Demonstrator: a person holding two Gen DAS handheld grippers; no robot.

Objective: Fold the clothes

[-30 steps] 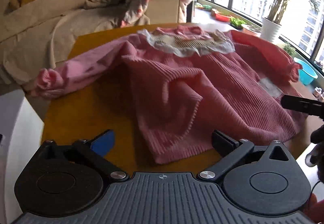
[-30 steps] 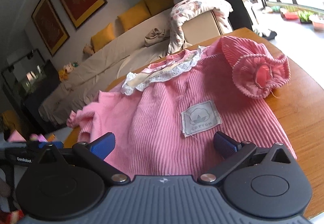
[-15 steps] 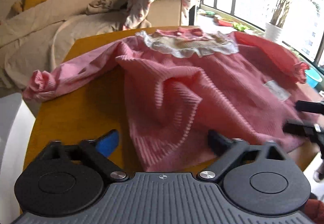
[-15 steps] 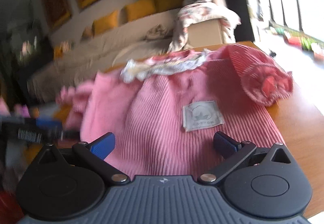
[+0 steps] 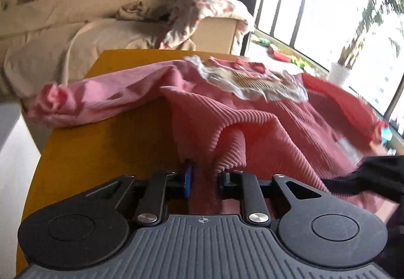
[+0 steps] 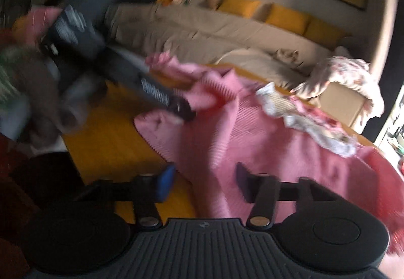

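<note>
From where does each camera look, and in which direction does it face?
Left wrist: on the left gripper, facing over the pink garment toward the sofa; its fingers pinch the hem.
Right wrist: on the right gripper, facing across the table; the left gripper shows.
Shared: garment, table, sofa.

top (image 5: 272, 132): ribbed pink cloth | collar (image 5: 255, 82): white lace | table (image 5: 106, 150): smooth wood

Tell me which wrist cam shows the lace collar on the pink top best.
Left wrist. The lace collar lies near frame centre, fairly sharp, with its white frill and striped inner panel readable on the pink ribbed top. The right wrist view catches the collar from the side, smeared by motion blur, its detail lost.
</note>
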